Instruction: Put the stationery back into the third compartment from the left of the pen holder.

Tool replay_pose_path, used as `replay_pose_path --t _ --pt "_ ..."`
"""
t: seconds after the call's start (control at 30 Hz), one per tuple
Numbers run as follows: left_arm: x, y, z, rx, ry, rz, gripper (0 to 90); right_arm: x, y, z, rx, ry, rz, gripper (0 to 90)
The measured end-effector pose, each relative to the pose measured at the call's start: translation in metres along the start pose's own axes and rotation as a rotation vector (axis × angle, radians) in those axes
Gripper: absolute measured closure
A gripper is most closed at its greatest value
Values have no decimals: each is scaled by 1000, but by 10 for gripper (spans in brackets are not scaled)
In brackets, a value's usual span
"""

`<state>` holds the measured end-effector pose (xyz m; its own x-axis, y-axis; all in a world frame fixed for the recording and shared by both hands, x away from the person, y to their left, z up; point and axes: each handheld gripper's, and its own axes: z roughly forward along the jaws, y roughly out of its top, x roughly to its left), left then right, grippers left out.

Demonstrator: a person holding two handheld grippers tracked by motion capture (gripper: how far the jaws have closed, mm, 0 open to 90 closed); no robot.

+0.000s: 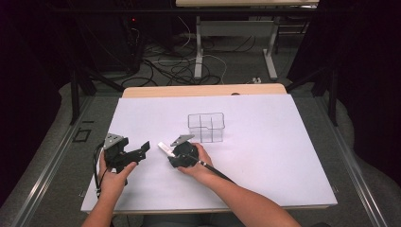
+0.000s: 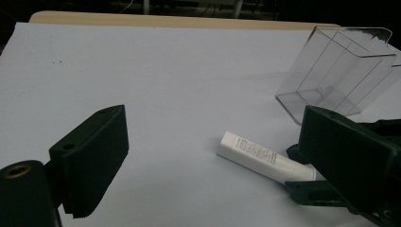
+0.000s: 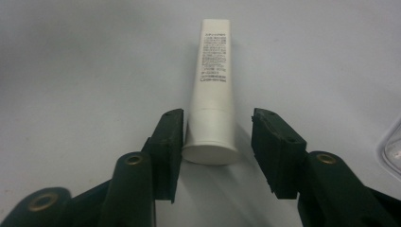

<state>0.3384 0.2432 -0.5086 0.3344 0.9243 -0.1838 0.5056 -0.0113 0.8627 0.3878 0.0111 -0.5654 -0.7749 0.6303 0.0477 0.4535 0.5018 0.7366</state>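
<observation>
Between our right gripper's [image 3: 216, 142] open, unclenched jaws, the white plastic tube [image 3: 213, 101] pointing twelve o'clock could squirt out; left gripper [image 2: 213, 165] gapes empty.

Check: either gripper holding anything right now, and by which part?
Nothing held. Right gripper is open, straddling the cap end of the white plastic tube, a gap on one side. Left gripper is open, empty.

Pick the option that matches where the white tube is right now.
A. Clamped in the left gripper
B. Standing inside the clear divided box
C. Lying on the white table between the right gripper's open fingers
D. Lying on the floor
C: in the right gripper view the white tube lies on the table with its cap end between the right gripper's parted fingers, a gap showing on one side.
</observation>
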Motion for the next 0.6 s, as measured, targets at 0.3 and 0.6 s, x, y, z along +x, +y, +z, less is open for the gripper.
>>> replay_pose_path --t 0.3,0.6 --pt "-1 0 0 -1 -2 7 95 0 0 -1 3 -7 12 644" --pt "0 0 0 2 -2 8 96 -1 0 -1 5 2 13 646"
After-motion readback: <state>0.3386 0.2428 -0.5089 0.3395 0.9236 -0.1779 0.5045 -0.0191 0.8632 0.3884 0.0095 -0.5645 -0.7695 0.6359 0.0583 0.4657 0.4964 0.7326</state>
